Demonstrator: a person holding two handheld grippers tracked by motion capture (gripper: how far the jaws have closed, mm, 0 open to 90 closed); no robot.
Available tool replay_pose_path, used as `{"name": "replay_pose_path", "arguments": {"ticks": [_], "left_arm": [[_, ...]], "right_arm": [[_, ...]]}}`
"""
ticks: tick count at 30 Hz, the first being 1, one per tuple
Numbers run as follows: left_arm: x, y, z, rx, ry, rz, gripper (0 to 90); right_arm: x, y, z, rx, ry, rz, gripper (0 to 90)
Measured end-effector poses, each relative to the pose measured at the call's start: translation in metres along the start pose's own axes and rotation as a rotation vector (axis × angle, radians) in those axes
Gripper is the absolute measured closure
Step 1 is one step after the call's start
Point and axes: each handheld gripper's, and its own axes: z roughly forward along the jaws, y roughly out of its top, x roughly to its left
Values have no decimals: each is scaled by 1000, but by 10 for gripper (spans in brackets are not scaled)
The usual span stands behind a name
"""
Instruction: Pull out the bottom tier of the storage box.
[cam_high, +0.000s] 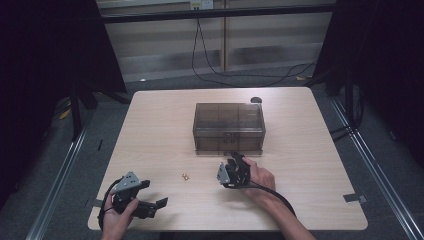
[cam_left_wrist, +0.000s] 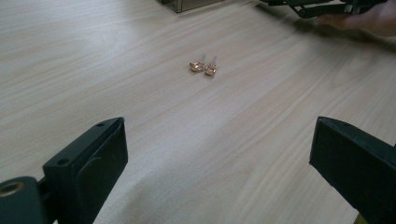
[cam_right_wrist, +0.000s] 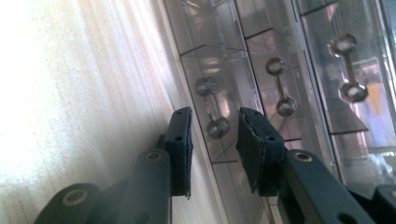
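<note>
wooden table (cam_high: 310, 165): closed smoky drawer box (cam_high: 228, 127), contents unclear; right gripper (cam_high: 235, 161) part-open at a handle, left gripper (cam_high: 152, 196) open.

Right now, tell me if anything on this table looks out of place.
Two small gold earrings lie loose on the bare table, in front of the smoky plastic drawer box and between the two grippers. They look like stray pieces outside the box. The box itself sits square and shut, with nothing spilled or broken.
</note>
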Motion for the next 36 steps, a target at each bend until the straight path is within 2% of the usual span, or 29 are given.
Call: {"name": "replay_pose_path", "arguments": {"ticks": [4,9,12,14,20,25,26,27,28,32,34,36], "left_arm": [[0,0,0,3,3,1,42],[0,0,0,4,5,1,42],[-1,0,0,4,6,2,42],[-1,0,1,5,8,2,42],[-2,1,1,6,7,7,42],[-3,1,1,6,3,8,42],[-3,1,2,6,2,6,42],[-3,1,2,8,0,6,42],[-4,1,2,10,2,7,42],[-3,2,3,20,6,14,42],[-2,2,4,17,3,4,42],[-1,1,3,15,6,6,42]], "right_arm": [[-9,-4,-2,-15,62,101,630],[-21,-11,-3,-32,131,178,606],[-27,-15,-3,-36,181,226,603],[-34,-18,-3,-40,234,286,587],[-48,-26,-2,-58,356,333,582],[-55,-31,-1,-48,432,408,571],[-57,-33,-1,-51,459,425,569],[-58,-34,0,-49,466,431,563],[-59,-35,0,-47,493,438,557],[-68,-38,-1,-39,546,425,539],[-73,-41,0,-36,571,428,602],[-76,-43,0,-36,592,440,626]]}}
